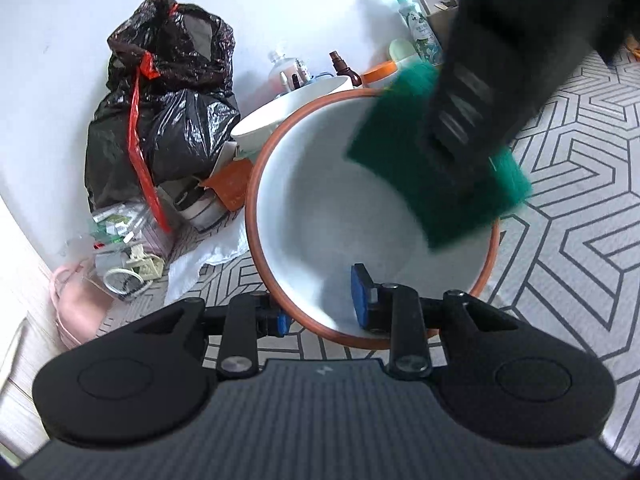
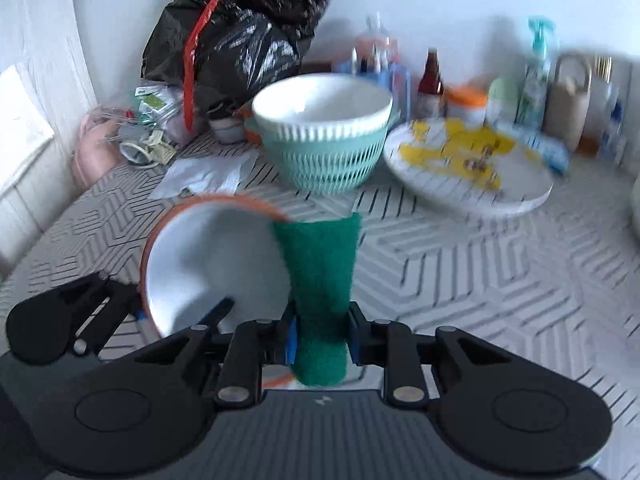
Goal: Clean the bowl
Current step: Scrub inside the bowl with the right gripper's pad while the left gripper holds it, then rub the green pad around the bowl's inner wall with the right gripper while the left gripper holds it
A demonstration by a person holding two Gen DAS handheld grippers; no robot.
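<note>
Left wrist view gives me a geometric-patterned mat [image 1: 580, 168] against a white wall [image 1: 60, 40]. My left gripper [image 1: 324, 308] pinches the bowl [image 1: 320, 216] rim, one pad inside. My right gripper [image 2: 322, 338] clamps a green pad [image 2: 320, 280] at the bowl's far-right rim.

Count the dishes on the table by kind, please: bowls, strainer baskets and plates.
Bowls: 2, the orange-rimmed bowl in the left gripper and the white bowl.
Strainer baskets: 1, the mint basket under the white bowl.
Plates: 1, the dirty plate.
Total: 4
</note>
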